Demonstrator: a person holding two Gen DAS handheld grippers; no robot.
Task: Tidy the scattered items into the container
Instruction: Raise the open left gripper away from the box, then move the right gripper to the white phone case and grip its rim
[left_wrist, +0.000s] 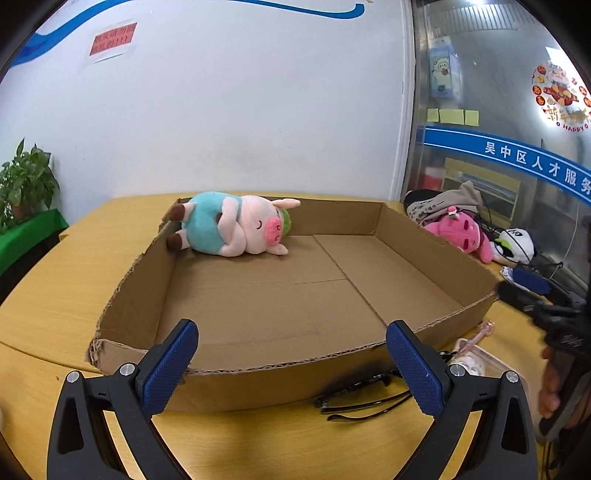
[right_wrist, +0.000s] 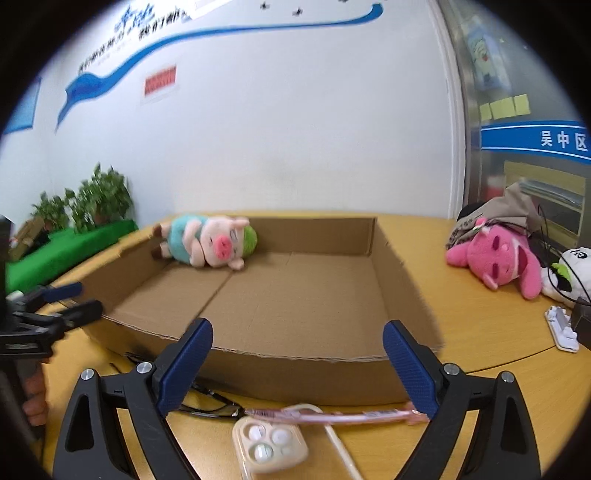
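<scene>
A shallow cardboard box (left_wrist: 258, 384) (right_wrist: 295, 373) sits on the wooden table. A plush pig in a teal shirt (left_wrist: 229, 229) (right_wrist: 207, 243) lies in its far left corner. Black glasses (left_wrist: 354, 398) (right_wrist: 210, 406) lie on the table before the box's near wall. A beige phone case (right_wrist: 269, 443) (left_wrist: 467, 360) and a pink pen (right_wrist: 343, 417) (left_wrist: 480, 332) lie beside them. My left gripper (left_wrist: 291, 365) is open and empty, above the near wall. My right gripper (right_wrist: 297, 365) is open and empty, above the pen and case.
A pink plush (right_wrist: 495, 258) (left_wrist: 461, 230), a white plush (right_wrist: 565, 277) (left_wrist: 517, 245) and a bag with cables (right_wrist: 491, 218) lie at the table's right. A white clip-like part (right_wrist: 561, 328) lies at the right edge. Potted plants (right_wrist: 92, 203) stand left.
</scene>
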